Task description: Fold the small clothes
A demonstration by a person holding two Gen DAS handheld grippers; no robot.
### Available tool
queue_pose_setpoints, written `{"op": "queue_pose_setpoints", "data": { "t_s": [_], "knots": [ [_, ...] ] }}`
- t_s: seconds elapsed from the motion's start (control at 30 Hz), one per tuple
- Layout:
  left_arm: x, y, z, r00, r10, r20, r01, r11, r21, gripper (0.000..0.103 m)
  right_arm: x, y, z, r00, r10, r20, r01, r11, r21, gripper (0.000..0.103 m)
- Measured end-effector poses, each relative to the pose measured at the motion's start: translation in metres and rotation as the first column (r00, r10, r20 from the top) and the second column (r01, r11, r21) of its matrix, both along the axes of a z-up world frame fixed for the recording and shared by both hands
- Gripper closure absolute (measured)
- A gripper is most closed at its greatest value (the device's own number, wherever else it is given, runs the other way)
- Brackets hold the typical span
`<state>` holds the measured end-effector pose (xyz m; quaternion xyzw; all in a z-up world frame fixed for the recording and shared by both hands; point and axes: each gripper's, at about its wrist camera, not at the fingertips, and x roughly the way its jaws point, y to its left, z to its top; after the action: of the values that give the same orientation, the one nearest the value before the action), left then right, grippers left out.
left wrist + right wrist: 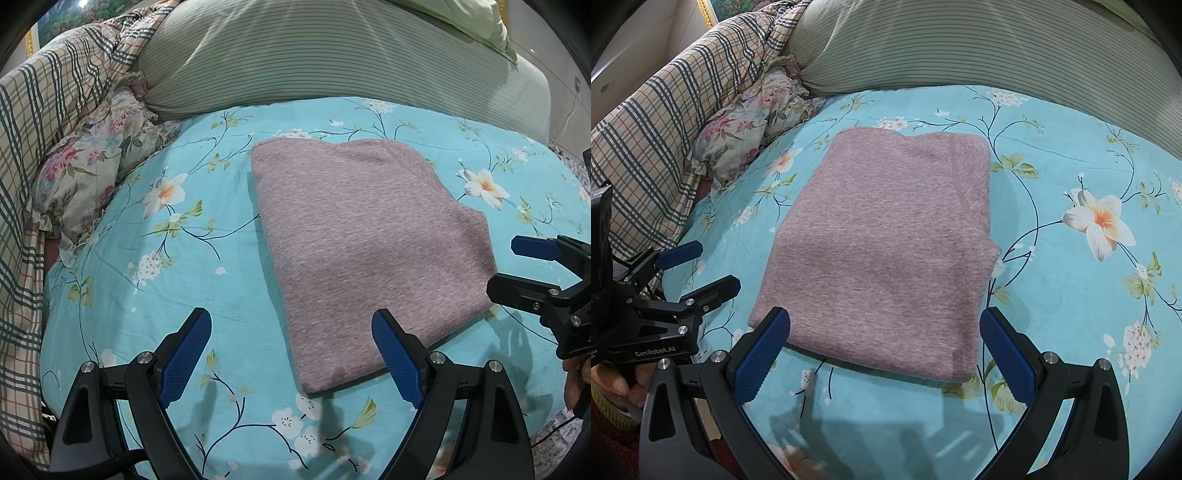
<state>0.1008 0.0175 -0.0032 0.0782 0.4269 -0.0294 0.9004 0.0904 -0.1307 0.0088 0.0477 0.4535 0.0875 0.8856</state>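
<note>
Garment: pink knit top, folded into a flat block, lying in the middle of the blue flowered sheet; I see it in the right wrist view too.
Left gripper: my left gripper has its fingers spread wide and holds nothing; it hovers at the top's near left corner, the right finger over the near edge, the left finger over bare sheet.
Right gripper: my right gripper is also spread wide and holds nothing; it hangs above the near edge, one finger by each near corner.
Cross view: from the left wrist I see the right gripper just beside the top's right edge, fingers apart.
Surroundings: striped pillow beyond the top, checked quilt and flowered pillow to the left.
</note>
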Motion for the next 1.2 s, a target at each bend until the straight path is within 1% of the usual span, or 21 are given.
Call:
{"op": "queue_pose_setpoints", "data": {
  "t_s": [0.8, 1.2],
  "knots": [
    [0.0031, -0.0017, 0.0003, 1.000, 0.001, 0.002, -0.001, 1.000, 0.003, 0.014, 0.0028, -0.0031, 0.0003, 1.000, 0.000, 0.001, 0.000, 1.000, 0.001, 0.001],
    [0.0035, -0.0038, 0.0012, 1.000, 0.003, 0.019, -0.003, 1.000, 0.008, 0.014, 0.0068, -0.0056, 0.0025, 1.000, -0.004, -0.001, 0.004, 1.000, 0.006, 0.001]
  ]
}}
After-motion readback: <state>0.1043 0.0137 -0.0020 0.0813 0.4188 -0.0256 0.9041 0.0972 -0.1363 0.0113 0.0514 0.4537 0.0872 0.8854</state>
